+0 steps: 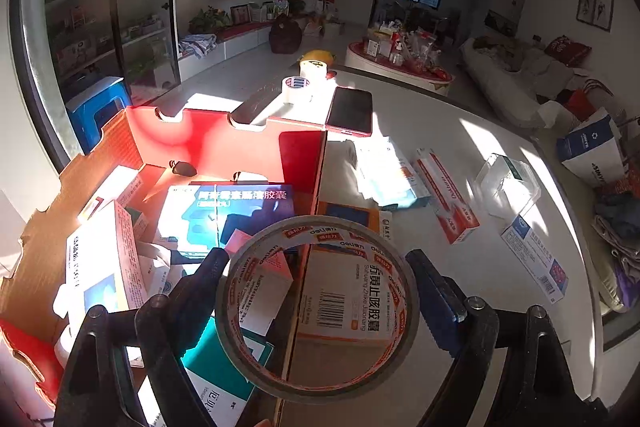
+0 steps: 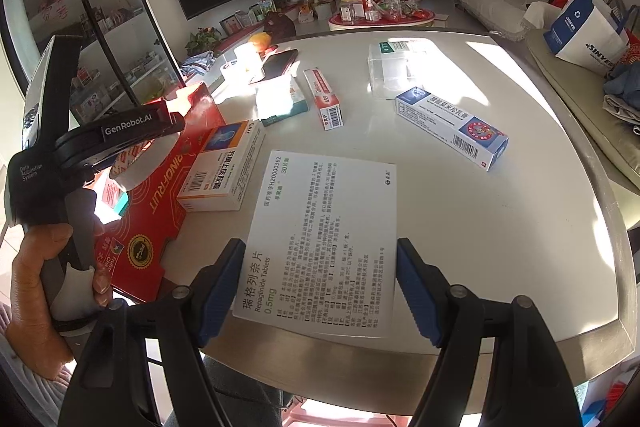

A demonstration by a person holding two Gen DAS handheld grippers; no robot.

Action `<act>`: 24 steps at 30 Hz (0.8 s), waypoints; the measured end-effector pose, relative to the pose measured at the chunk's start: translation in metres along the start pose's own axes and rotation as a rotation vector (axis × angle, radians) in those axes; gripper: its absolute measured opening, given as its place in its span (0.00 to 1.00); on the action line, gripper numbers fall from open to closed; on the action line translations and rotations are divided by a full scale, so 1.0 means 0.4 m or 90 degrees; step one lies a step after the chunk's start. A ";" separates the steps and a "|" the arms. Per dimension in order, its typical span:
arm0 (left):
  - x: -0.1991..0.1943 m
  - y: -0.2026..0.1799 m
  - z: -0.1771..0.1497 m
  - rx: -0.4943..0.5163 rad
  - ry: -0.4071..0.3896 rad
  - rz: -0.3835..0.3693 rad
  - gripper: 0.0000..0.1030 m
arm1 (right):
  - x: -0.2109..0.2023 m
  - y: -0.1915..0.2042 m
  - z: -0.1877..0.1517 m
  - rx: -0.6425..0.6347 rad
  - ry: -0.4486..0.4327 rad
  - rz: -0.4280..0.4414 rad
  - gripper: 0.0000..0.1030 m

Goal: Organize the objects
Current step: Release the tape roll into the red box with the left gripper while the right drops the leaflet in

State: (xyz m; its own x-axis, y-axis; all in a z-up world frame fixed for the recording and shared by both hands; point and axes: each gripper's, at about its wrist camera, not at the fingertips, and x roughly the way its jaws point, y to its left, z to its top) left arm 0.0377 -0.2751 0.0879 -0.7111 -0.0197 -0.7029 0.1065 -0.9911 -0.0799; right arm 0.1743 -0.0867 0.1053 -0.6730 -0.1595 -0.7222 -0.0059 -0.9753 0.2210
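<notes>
My left gripper (image 1: 320, 291) is shut on a roll of clear tape (image 1: 240, 331) and holds it above the right wall of the red cardboard box (image 1: 216, 143). The box holds several medicine boxes, one large and blue (image 1: 224, 215). My right gripper (image 2: 320, 283) is shut on a white Repaglinide tablet box (image 2: 320, 243) near the table's front edge. The left gripper's body (image 2: 80, 147) with the tape shows over the red box (image 2: 160, 203) in the right wrist view.
On the white table (image 2: 480, 227) lie an orange-white box (image 2: 224, 171), a red-white box (image 2: 324, 99), a blue-white box (image 2: 452, 123), a clear plastic box (image 2: 396, 71), a teal-edged box (image 2: 280, 99), a red phone (image 2: 276, 65) and a tape roll (image 1: 298, 87).
</notes>
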 end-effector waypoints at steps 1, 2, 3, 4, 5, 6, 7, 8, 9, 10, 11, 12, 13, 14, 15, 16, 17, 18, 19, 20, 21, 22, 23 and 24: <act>-0.003 -0.004 -0.004 0.000 -0.011 0.010 0.89 | 0.000 -0.009 0.001 0.006 0.000 0.000 0.72; -0.004 -0.008 -0.007 -0.001 -0.018 0.023 0.89 | -0.001 -0.017 0.001 0.012 -0.001 -0.001 0.72; -0.005 -0.010 -0.008 -0.002 -0.023 0.032 0.89 | -0.002 -0.023 0.002 0.016 -0.002 -0.002 0.72; -0.006 -0.010 -0.008 -0.003 -0.027 0.035 0.89 | -0.004 -0.029 0.002 0.021 -0.004 -0.002 0.72; -0.005 -0.014 -0.007 0.002 -0.030 0.040 0.89 | -0.006 -0.034 0.003 0.024 -0.005 -0.002 0.72; -0.002 -0.020 -0.007 0.008 -0.035 0.041 0.89 | -0.008 -0.038 0.004 0.026 -0.007 -0.003 0.72; 0.001 -0.025 -0.006 0.011 -0.036 0.045 0.89 | -0.010 -0.043 0.005 0.028 -0.010 -0.005 0.72; 0.001 -0.028 -0.005 0.017 -0.037 0.045 0.89 | -0.012 -0.048 0.006 0.031 -0.012 -0.007 0.72; 0.000 -0.031 -0.007 0.021 -0.038 0.040 0.89 | -0.012 -0.055 0.007 0.035 -0.013 -0.008 0.72; -0.003 -0.033 -0.010 0.019 -0.038 0.041 0.89 | -0.013 -0.061 0.008 0.040 -0.014 -0.010 0.72; -0.008 -0.035 -0.014 0.023 -0.038 0.031 0.89 | -0.012 -0.068 0.009 0.043 -0.015 -0.011 0.72; -0.014 -0.038 -0.018 0.027 -0.037 0.021 0.89 | -0.013 -0.074 0.011 0.046 -0.017 -0.014 0.72; -0.020 -0.044 -0.025 0.032 -0.036 0.015 0.89 | -0.015 -0.080 0.013 0.048 -0.019 -0.017 0.72; -0.025 -0.053 -0.033 0.038 -0.035 0.008 0.89 | -0.017 -0.087 0.015 0.049 -0.022 -0.022 0.72; -0.033 -0.065 -0.041 0.045 -0.033 0.001 0.89 | -0.021 -0.093 0.016 0.051 -0.025 -0.026 0.72; -0.039 -0.077 -0.050 0.050 -0.033 -0.005 0.89 | -0.024 -0.103 0.019 0.053 -0.028 -0.031 0.72; -0.047 -0.090 -0.059 0.053 -0.032 -0.015 0.89 | -0.028 -0.112 0.021 0.057 -0.031 -0.036 0.72; -0.055 -0.101 -0.068 0.056 -0.029 -0.025 0.89 | -0.032 -0.122 0.022 0.060 -0.035 -0.041 0.72; -0.063 -0.116 -0.078 0.058 -0.027 -0.036 0.89 | -0.036 -0.133 0.024 0.064 -0.037 -0.047 0.72; -0.072 -0.130 -0.088 0.061 -0.024 -0.047 0.89 | -0.039 -0.143 0.024 0.068 -0.039 -0.052 0.72; -0.080 -0.145 -0.098 0.067 -0.021 -0.056 0.89 | -0.043 -0.155 0.024 0.072 -0.041 -0.057 0.72; -0.088 -0.160 -0.107 0.071 -0.018 -0.065 0.89 | -0.046 -0.167 0.024 0.077 -0.043 -0.062 0.72; -0.097 -0.174 -0.117 0.076 -0.015 -0.074 0.89 | -0.049 -0.177 0.024 0.081 -0.046 -0.068 0.72; -0.104 -0.188 -0.126 0.080 -0.011 -0.083 0.89 | -0.054 -0.188 0.023 0.085 -0.048 -0.073 0.72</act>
State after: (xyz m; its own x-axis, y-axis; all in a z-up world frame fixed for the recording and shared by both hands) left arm 0.0943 -0.1932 0.0875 -0.7251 0.1094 -0.6800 -0.0745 -0.9940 -0.0804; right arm 0.1825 -0.0087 0.1102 -0.7155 -0.0321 -0.6979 -0.1807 -0.9565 0.2293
